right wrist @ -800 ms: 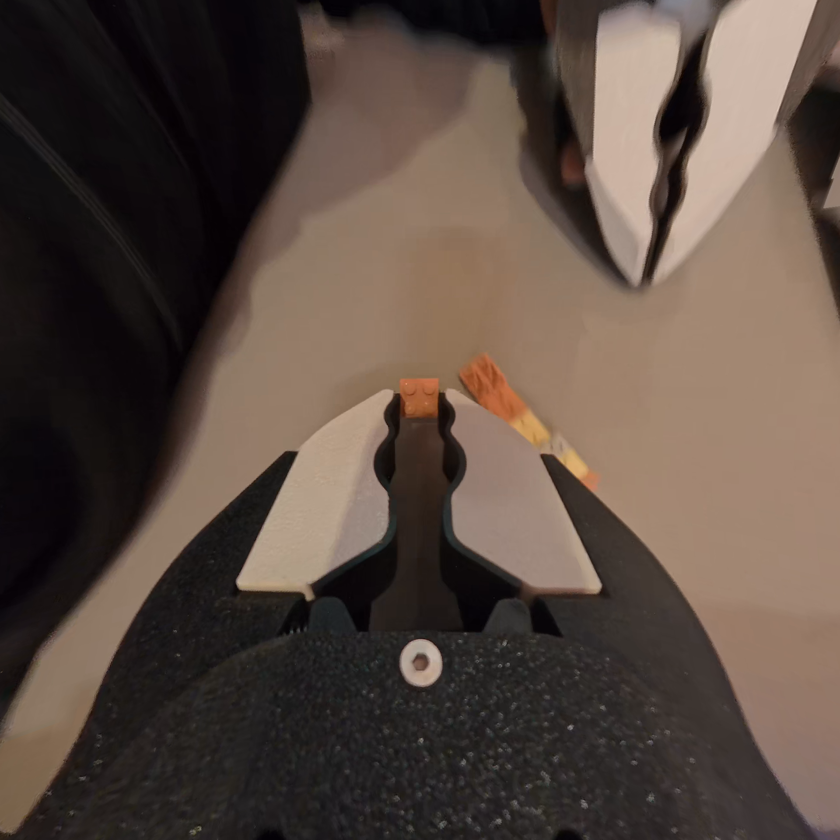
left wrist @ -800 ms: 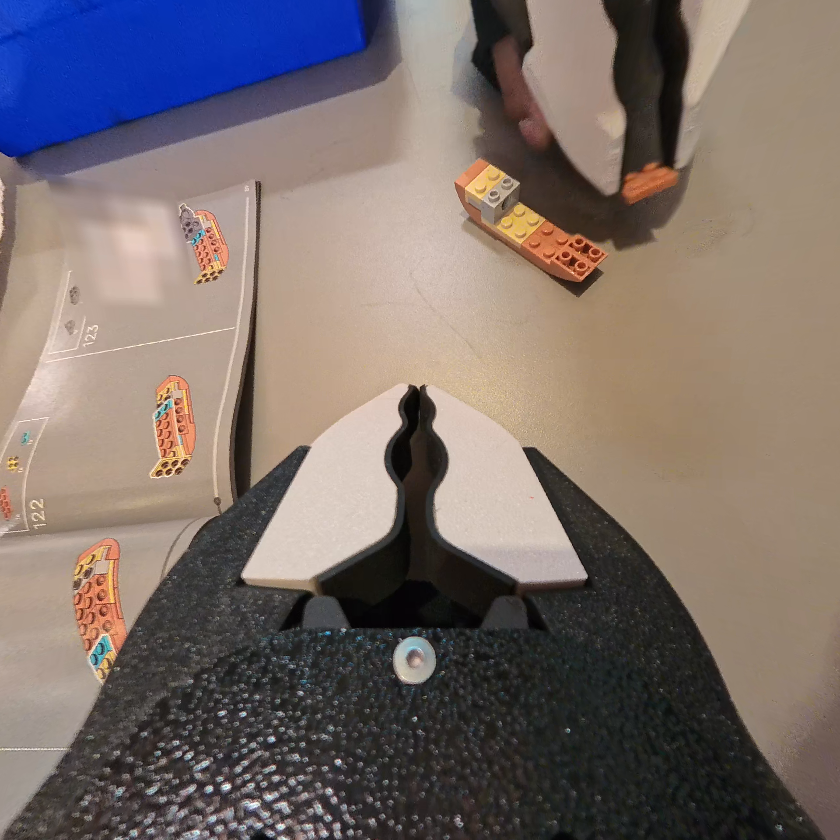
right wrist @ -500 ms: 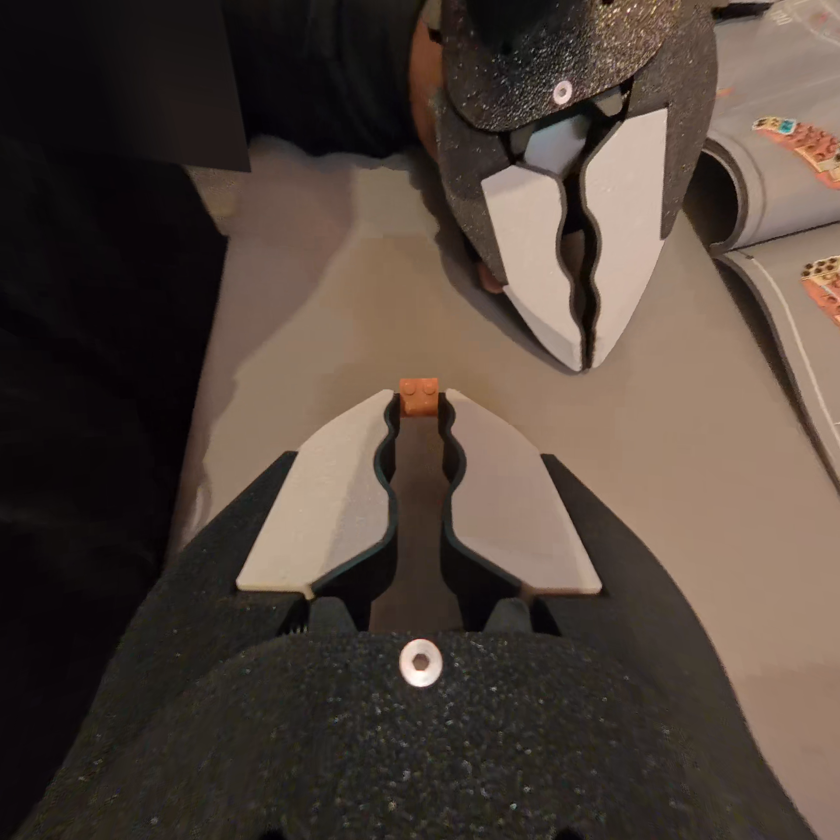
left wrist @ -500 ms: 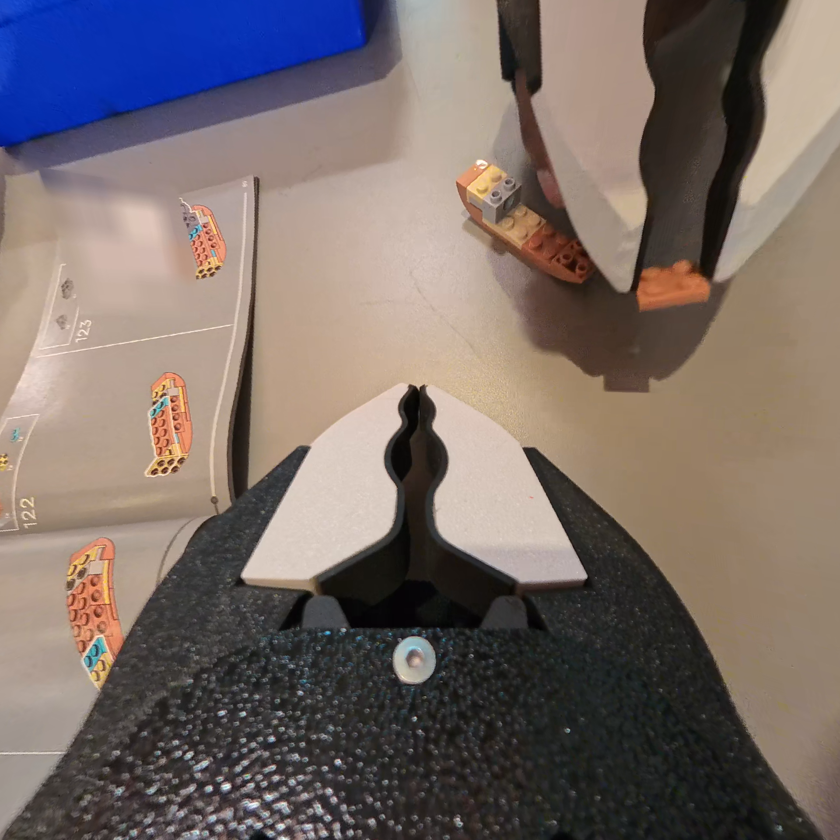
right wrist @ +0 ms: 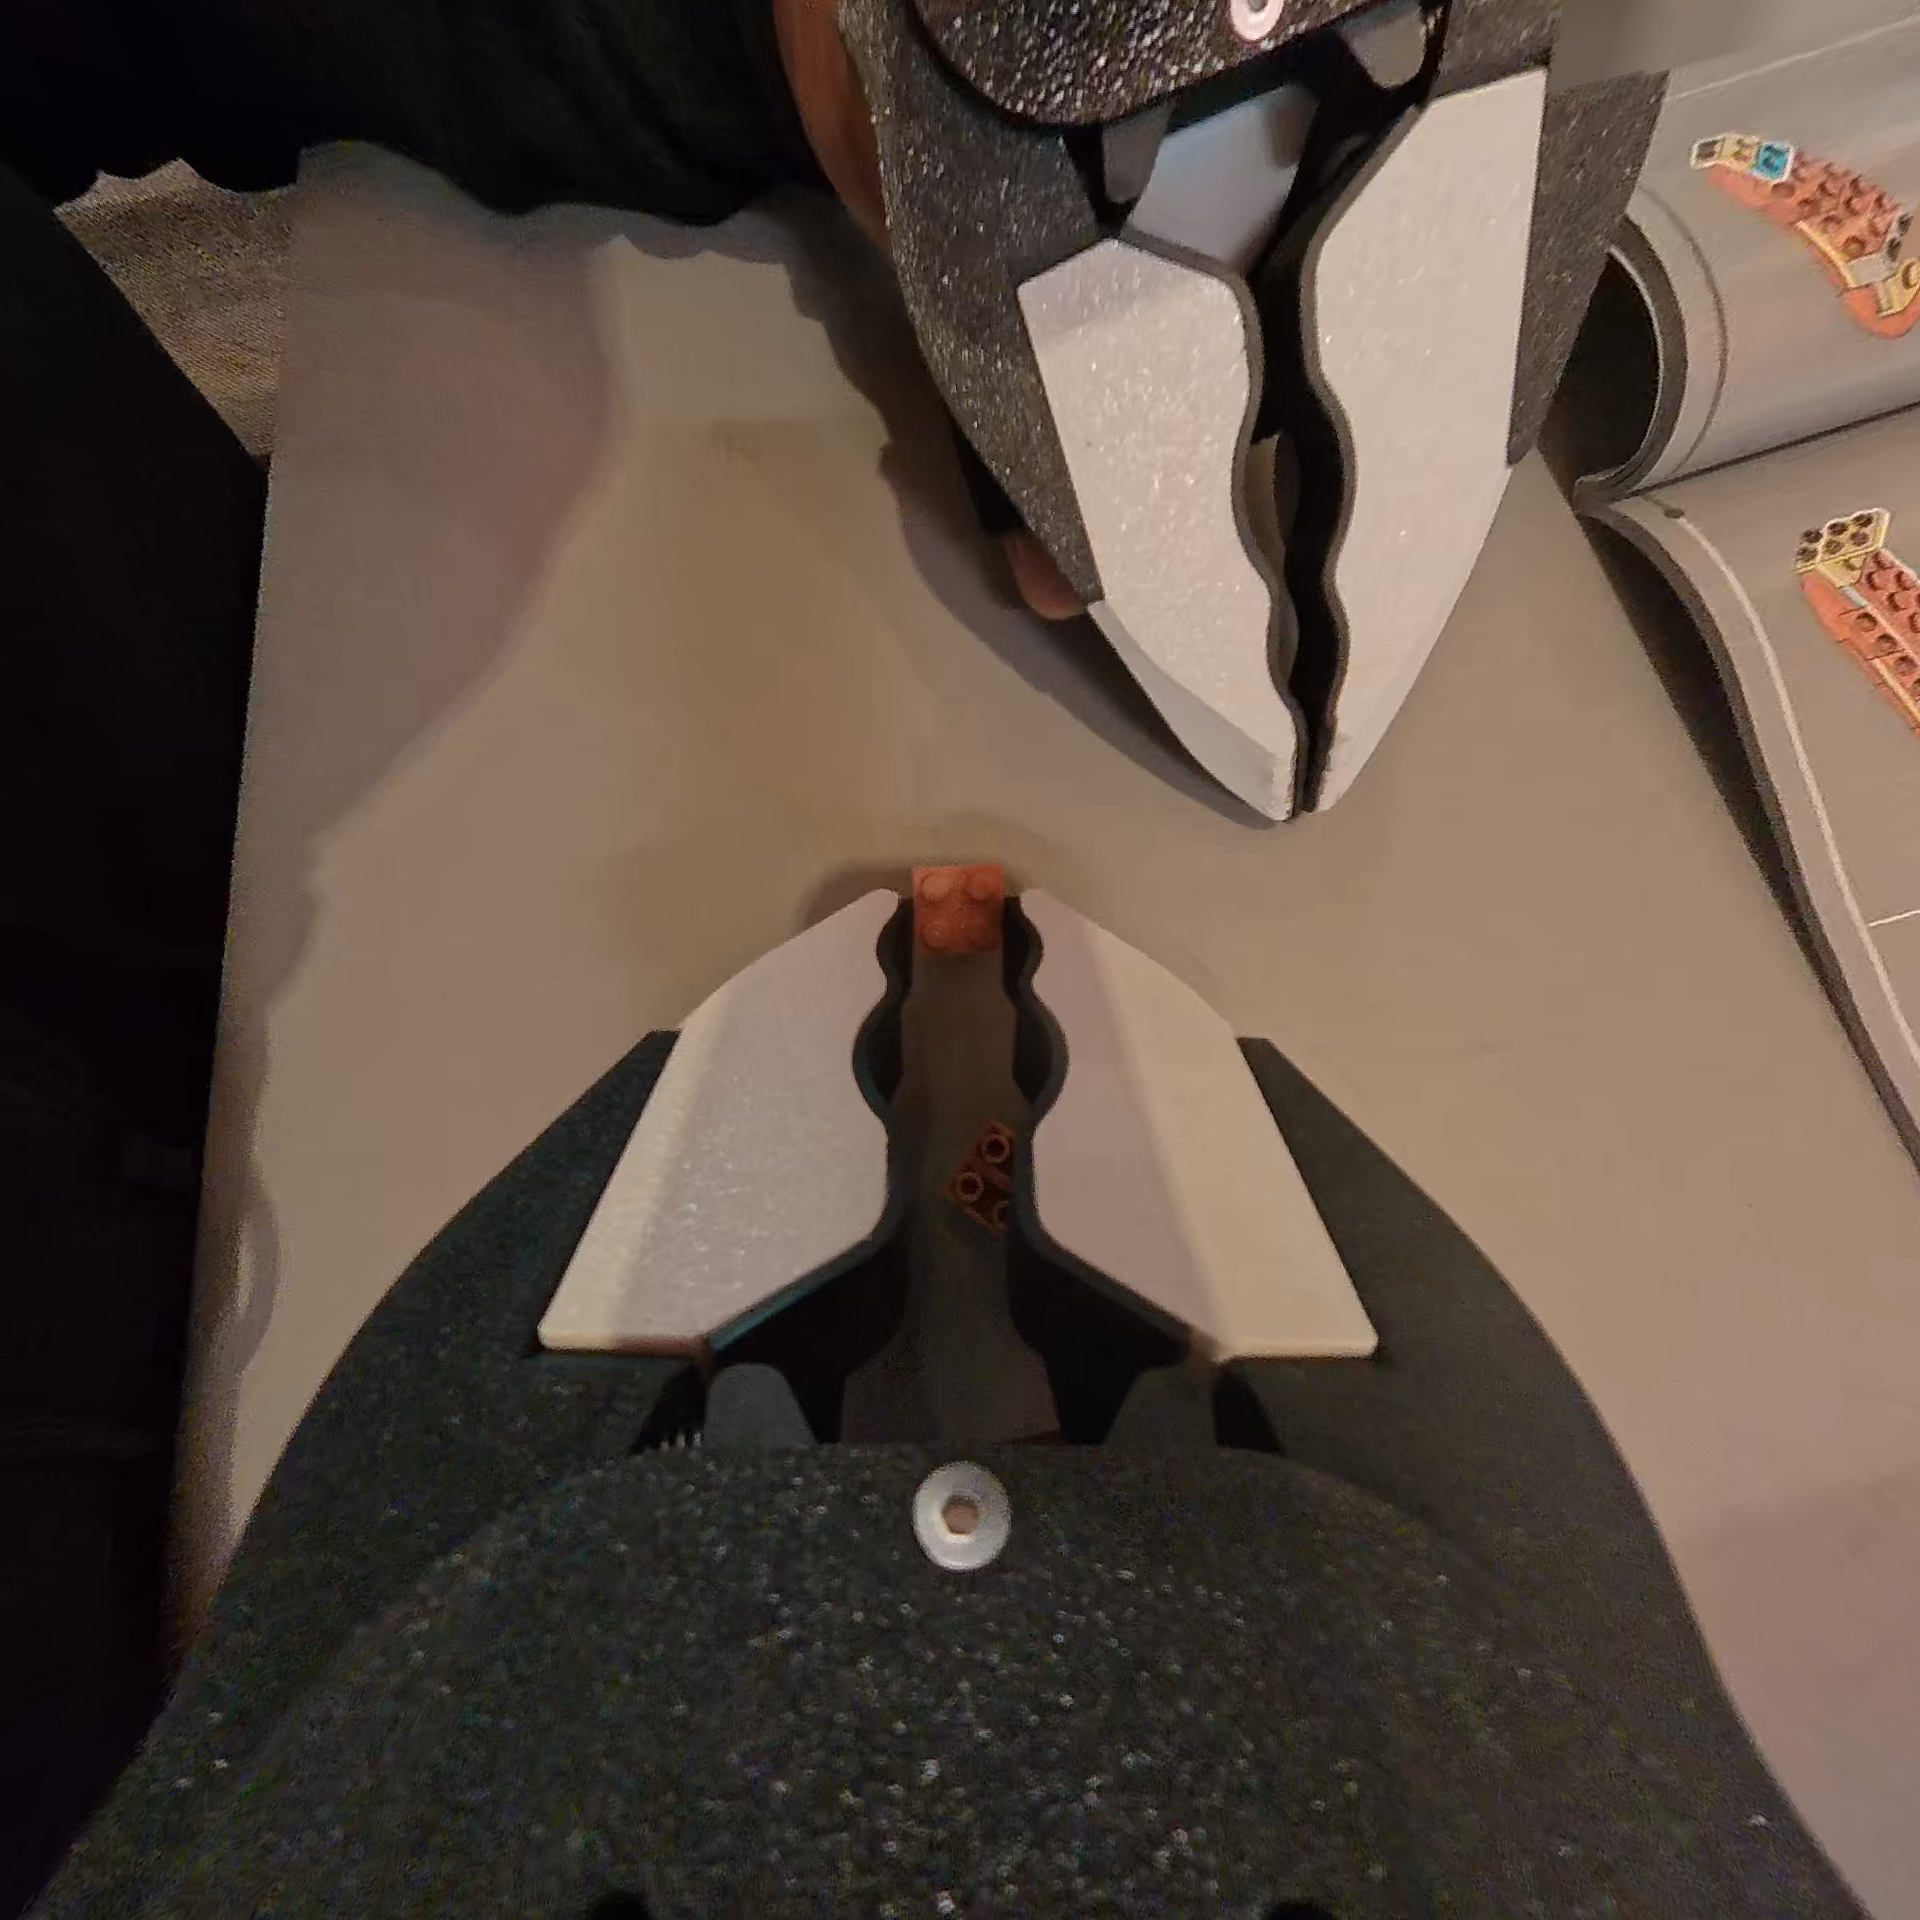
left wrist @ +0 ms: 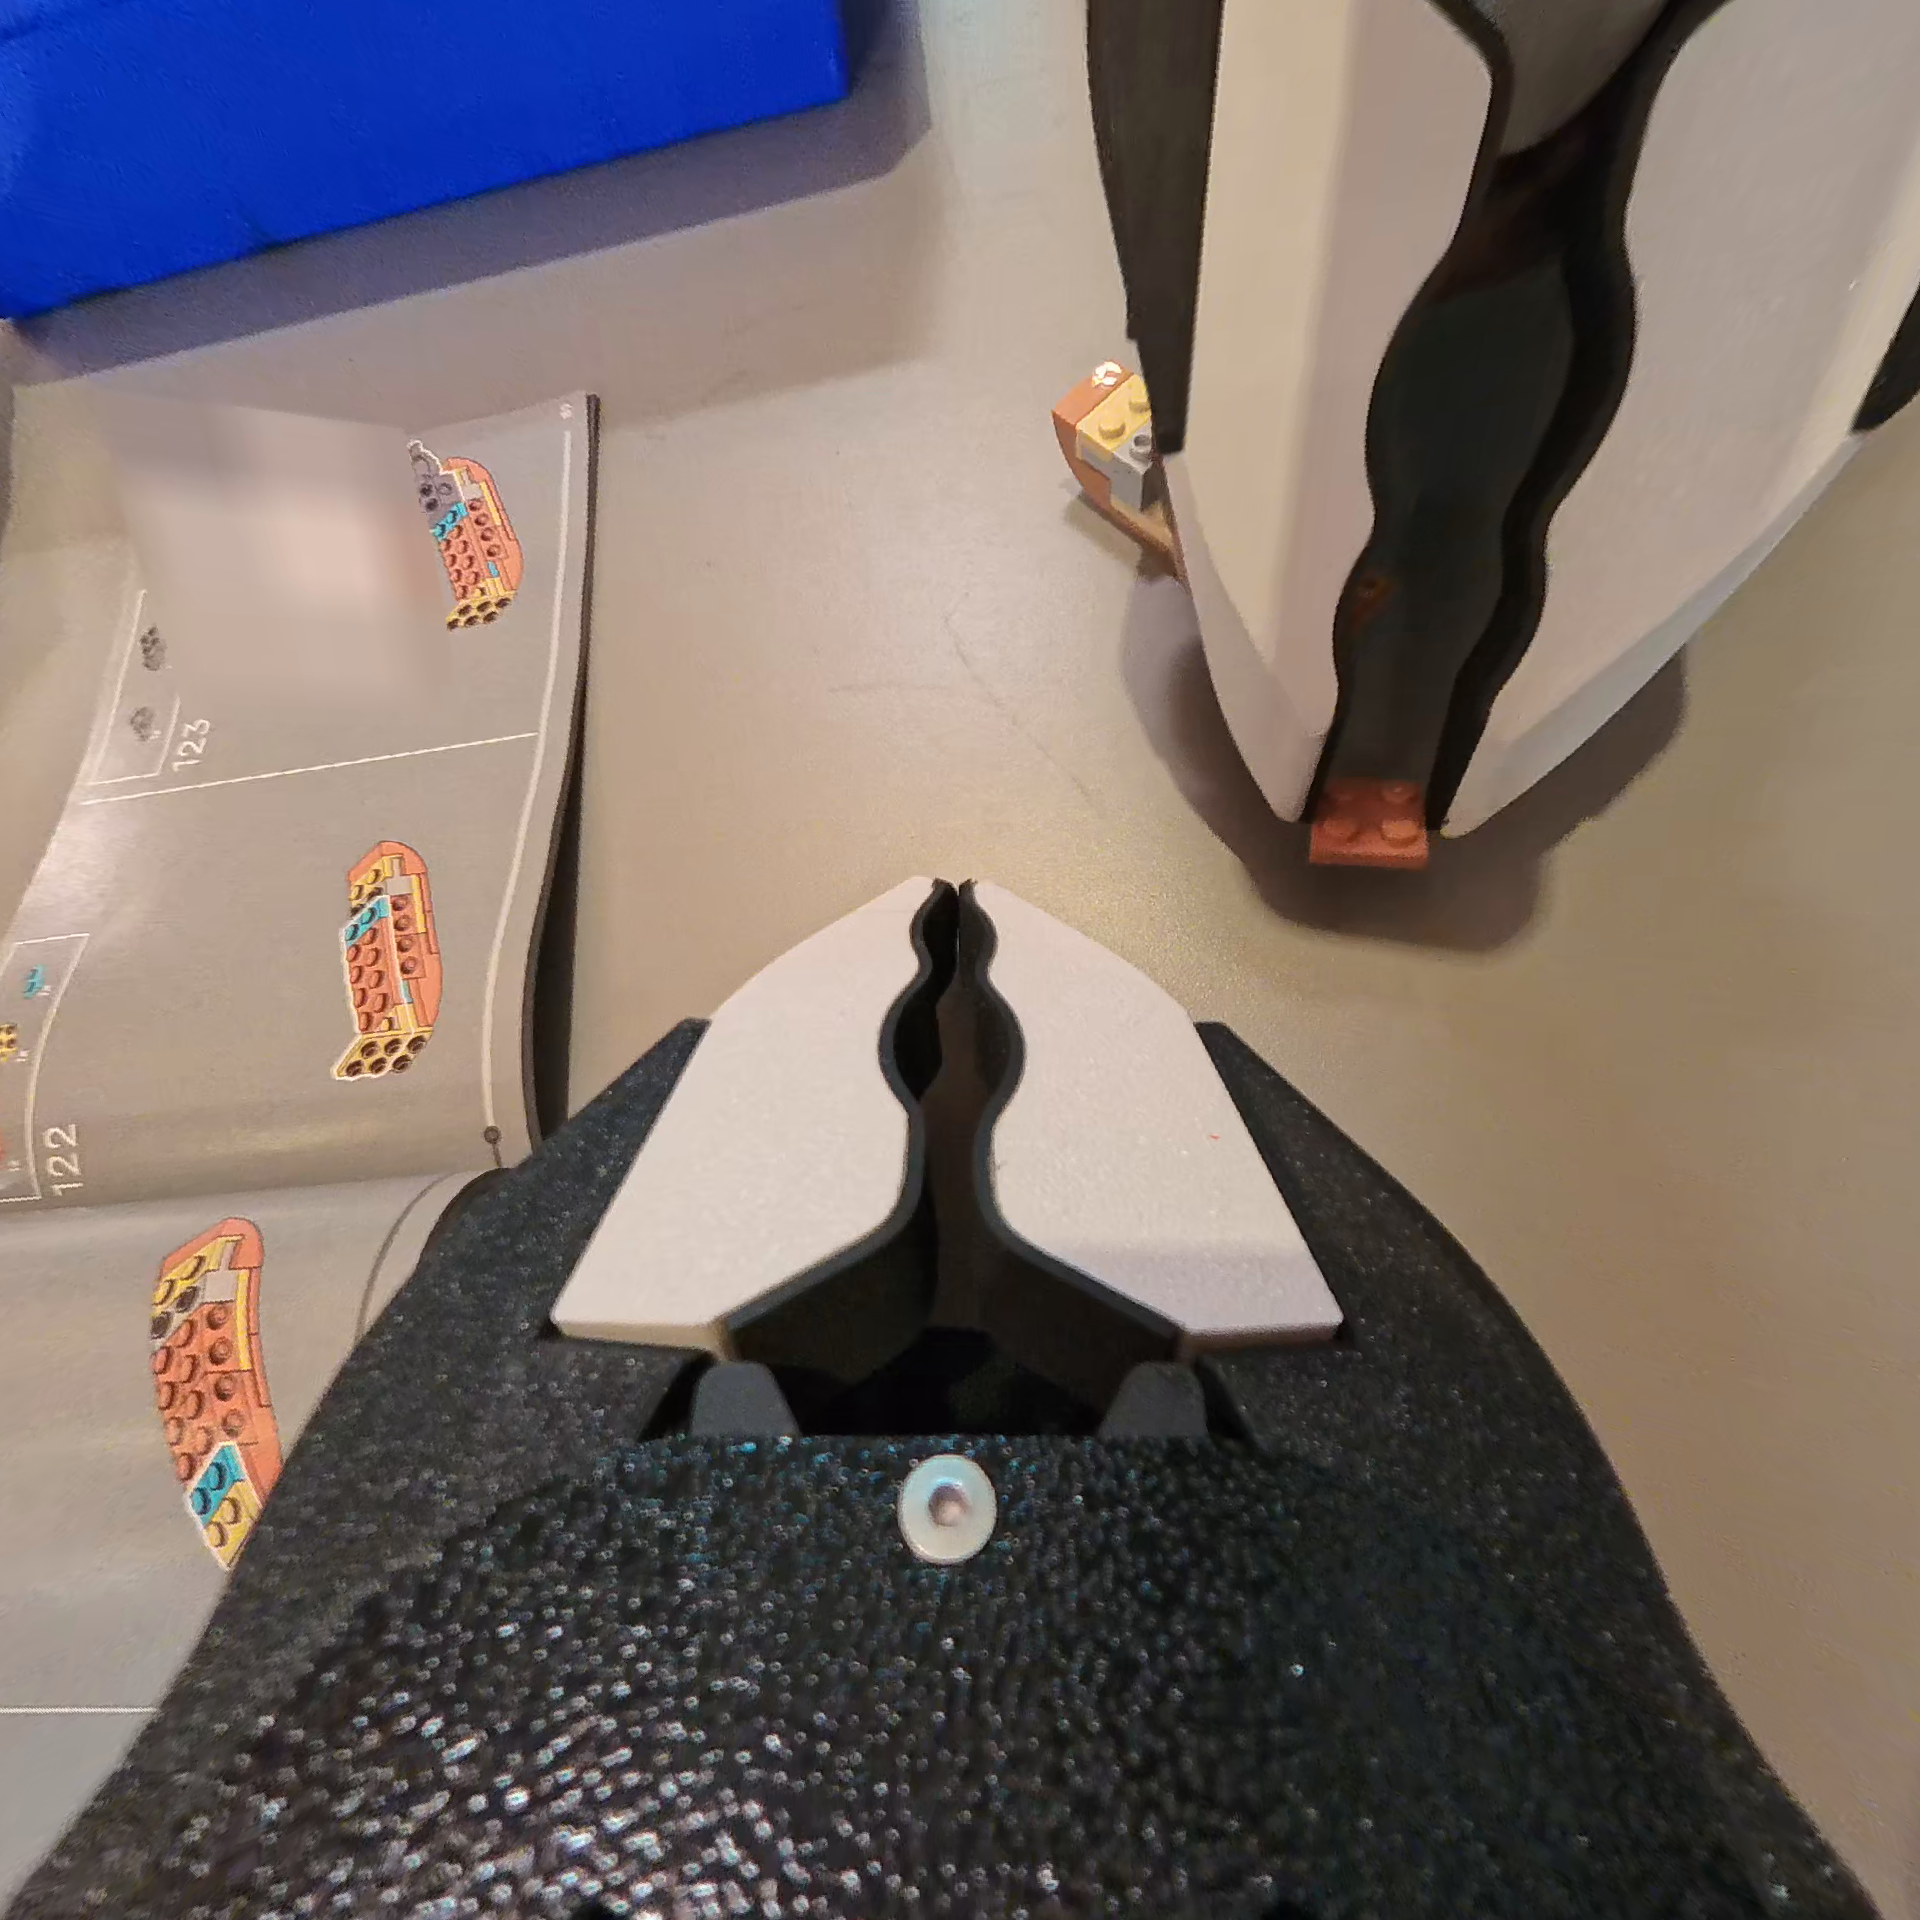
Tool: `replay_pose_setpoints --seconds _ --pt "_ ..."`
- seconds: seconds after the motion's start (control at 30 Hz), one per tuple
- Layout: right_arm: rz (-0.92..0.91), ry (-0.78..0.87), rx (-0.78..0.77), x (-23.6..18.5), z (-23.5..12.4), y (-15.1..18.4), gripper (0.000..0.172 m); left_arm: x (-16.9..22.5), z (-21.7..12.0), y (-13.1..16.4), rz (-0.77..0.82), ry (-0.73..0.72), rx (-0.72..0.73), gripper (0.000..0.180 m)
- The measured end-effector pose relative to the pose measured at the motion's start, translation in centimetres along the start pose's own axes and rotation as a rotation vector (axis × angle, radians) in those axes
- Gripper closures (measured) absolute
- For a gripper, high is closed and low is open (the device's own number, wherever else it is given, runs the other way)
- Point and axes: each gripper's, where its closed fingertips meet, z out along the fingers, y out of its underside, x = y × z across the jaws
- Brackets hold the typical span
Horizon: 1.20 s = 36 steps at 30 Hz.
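While the left gripper point(left wrist: 956, 885) hovers over the bare grey table point(left wrist: 831, 623) with its two pale fingers pressed tip to tip and nothing between them, the right gripper point(right wrist: 958, 902) stands just opposite, clamped on a small brown plate point(right wrist: 958, 920); both of its dark pads bear on the plate's sides, and the studs face up, with the front edge jutting a little past the fingertips; seen from the left wrist view, the same plate point(left wrist: 1369, 823) sits at the very tips of the right gripper's fingers, low over the table and throwing a shadow close beneath it; behind that gripper, partly hidden by one finger, a small brick model point(left wrist: 1117, 442) rests on the table, brown at the hull with tan and grey pieces on top; in the right wrist view a brown studded piece point(right wrist: 985, 1179) shows through the gap between the fingers, farther back and lower than the held plate; an open booklet point(left wrist: 312, 831) lies to the left gripper's left, its grey pages printed with pictures of a brick build, one page curling up at the spine; a blue box point(left wrist: 416, 135) sits beyond the booklet at the far edge; a dark sleeve point(right wrist: 416, 94) crosses the top left of the right wrist view.
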Motion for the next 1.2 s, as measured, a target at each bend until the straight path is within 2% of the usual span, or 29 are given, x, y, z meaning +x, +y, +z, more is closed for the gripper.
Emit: replay_pose_setpoints --seconds 0.23,0.33,0.43,0.57,0.63,0.7,0.83,1.0,1.1,1.2 --pt "0.004 -0.006 0.021 -0.1 0.0 -0.3 0.145 0.0 0.0 0.0 0.001 0.0 0.0 0.18" --pt "0.029 -0.013 0.079 -0.1 -1.5 -1.3 0.143 0.0 -0.1 0.1 0.005 -0.001 0.001 0.18" --pt "0.051 0.031 0.166 0.9 -5.2 -2.4 0.143 0.0 -0.1 0.1 -0.004 0.006 0.0 0.18" --pt "0.081 0.174 0.323 3.3 -13.9 -3.1 0.146 -0.2 0.0 0.1 -0.023 0.01 -0.003 0.18" --pt "0.089 0.281 0.361 5.0 -18.5 -2.2 0.149 -0.3 0.1 0.1 -0.036 0.012 -0.006 0.179" --pt "0.104 0.398 0.333 7.3 -22.1 -0.4 0.149 -0.4 0.1 0.1 -0.048 0.017 -0.008 0.178" --pt "0.117 0.524 0.207 11.4 -26.2 3.5 0.149 -0.5 0.2 0.2 -0.071 0.036 -0.012 0.177" --pt "0.137 0.56 0.127 16.3 -27.8 6.6 0.149 -0.4 0.2 0.3 -0.107 0.075 -0.021 0.177" --pt "0.158 0.56 0.159 18.3 -27.6 7.4 0.151 -0.4 0.2 0.4 -0.119 0.086 -0.024 0.177" --pt "0.17 0.564 0.118 19.2 -26.7 9.3 0.151 -0.5 0.3 0.4 -0.132 0.087 -0.026 0.176"
